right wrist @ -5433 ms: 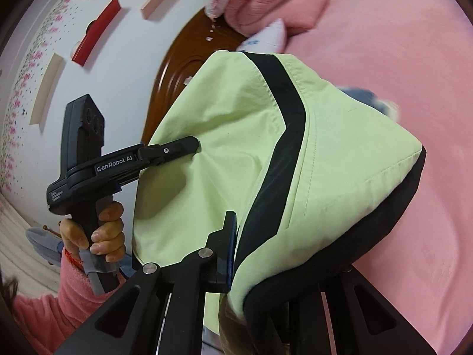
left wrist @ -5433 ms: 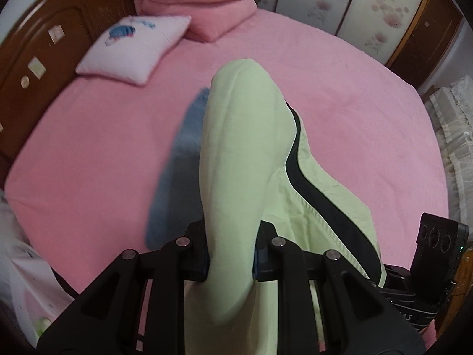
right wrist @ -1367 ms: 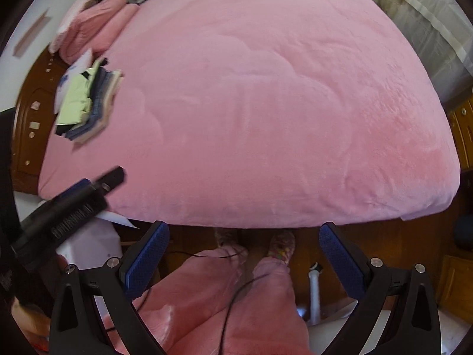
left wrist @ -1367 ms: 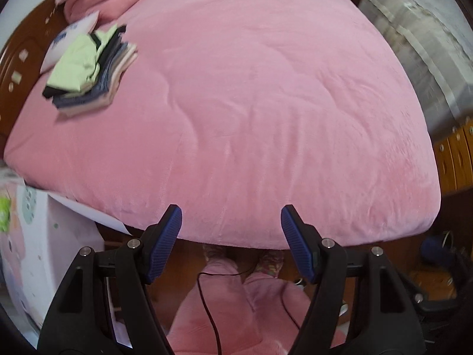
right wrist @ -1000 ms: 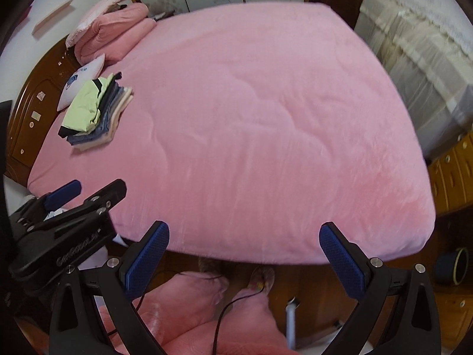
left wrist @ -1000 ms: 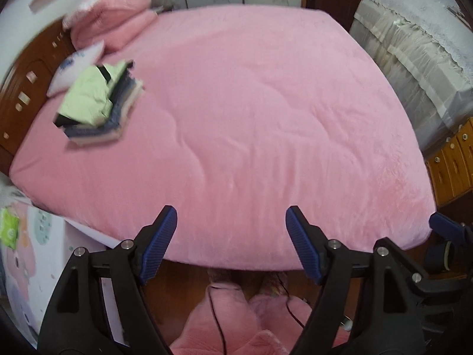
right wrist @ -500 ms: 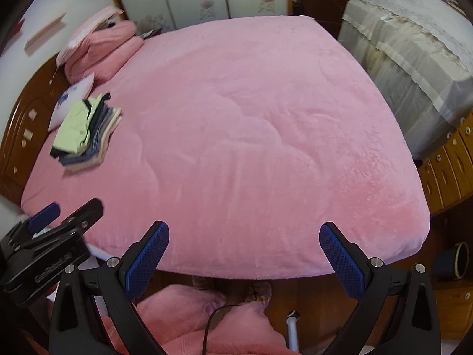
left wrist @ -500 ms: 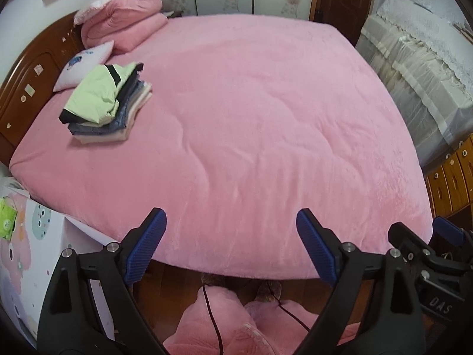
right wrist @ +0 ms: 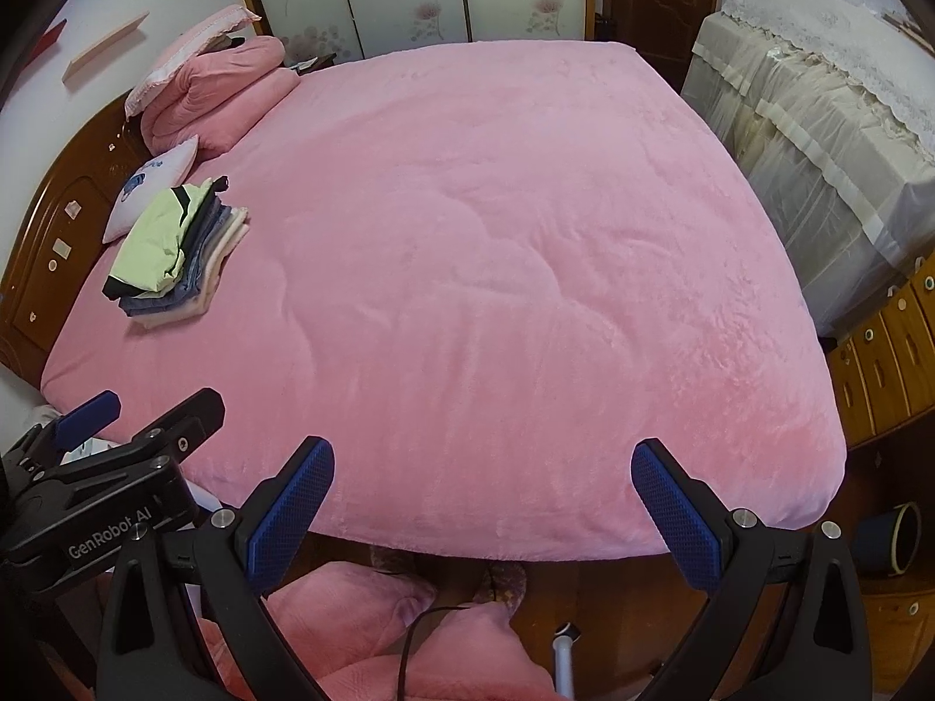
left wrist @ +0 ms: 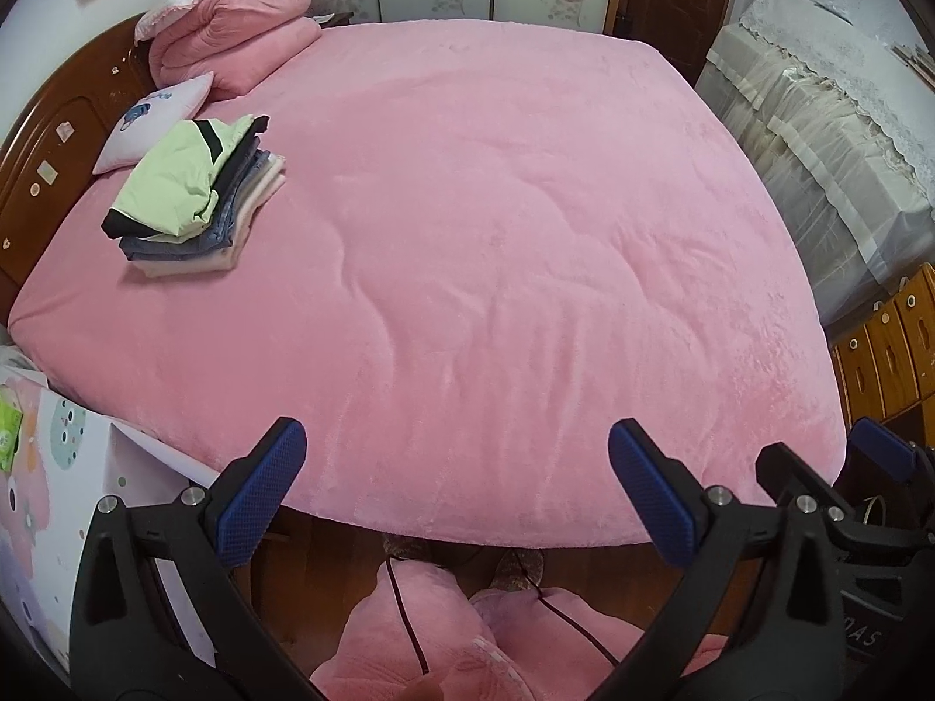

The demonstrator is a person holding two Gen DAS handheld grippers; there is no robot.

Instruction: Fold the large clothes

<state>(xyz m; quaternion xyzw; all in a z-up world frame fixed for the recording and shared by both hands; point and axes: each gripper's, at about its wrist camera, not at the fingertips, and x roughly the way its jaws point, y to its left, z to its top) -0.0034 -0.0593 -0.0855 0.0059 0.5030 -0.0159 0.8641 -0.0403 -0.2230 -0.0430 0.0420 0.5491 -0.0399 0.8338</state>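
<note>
Gaping wide and empty, both claws, left point(left wrist: 449, 490) just opened further, right point(right wrist: 482, 511); lower stacked clothes point(left wrist: 193, 198) indistinct.

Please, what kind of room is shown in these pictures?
Most likely a home bedroom: a large bed with a pink blanket, a wooden headboard, and a stack of folded clothes beside a small pillow.

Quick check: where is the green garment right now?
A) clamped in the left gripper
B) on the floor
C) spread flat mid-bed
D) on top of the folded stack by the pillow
D: the green garment lies folded on top of the stack beside the pillow; both grippers are open and empty.
</note>
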